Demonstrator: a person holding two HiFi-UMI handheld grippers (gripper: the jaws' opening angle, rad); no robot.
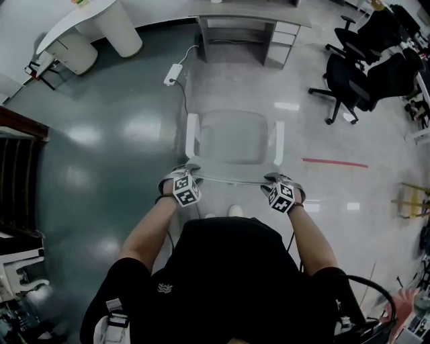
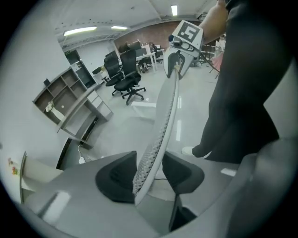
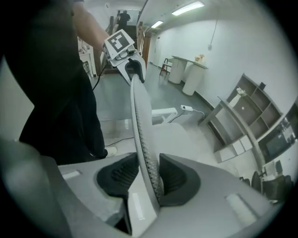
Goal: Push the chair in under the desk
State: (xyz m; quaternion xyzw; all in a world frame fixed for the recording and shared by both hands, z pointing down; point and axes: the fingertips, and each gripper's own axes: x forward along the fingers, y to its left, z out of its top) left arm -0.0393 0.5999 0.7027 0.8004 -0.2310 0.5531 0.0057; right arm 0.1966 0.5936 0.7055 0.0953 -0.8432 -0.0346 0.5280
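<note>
A white mesh chair (image 1: 232, 138) stands on the floor in front of me, facing the grey desk (image 1: 248, 15) at the far wall, with a gap of floor between them. Its backrest's top edge (image 1: 232, 180) runs between my two hands. My left gripper (image 1: 187, 171) straddles the left end of that edge; in the left gripper view the backrest (image 2: 165, 116) runs between the open jaws of the left gripper (image 2: 149, 172). My right gripper (image 1: 275, 180) straddles the right end. In the right gripper view the backrest (image 3: 139, 121) lies between the open jaws of the right gripper (image 3: 149, 174).
A power strip (image 1: 173, 74) and its cable lie on the floor left of the chair's path. Black office chairs (image 1: 363, 67) stand at the right. A white curved counter (image 1: 101, 23) is at the far left. A red floor line (image 1: 334, 162) lies to the right.
</note>
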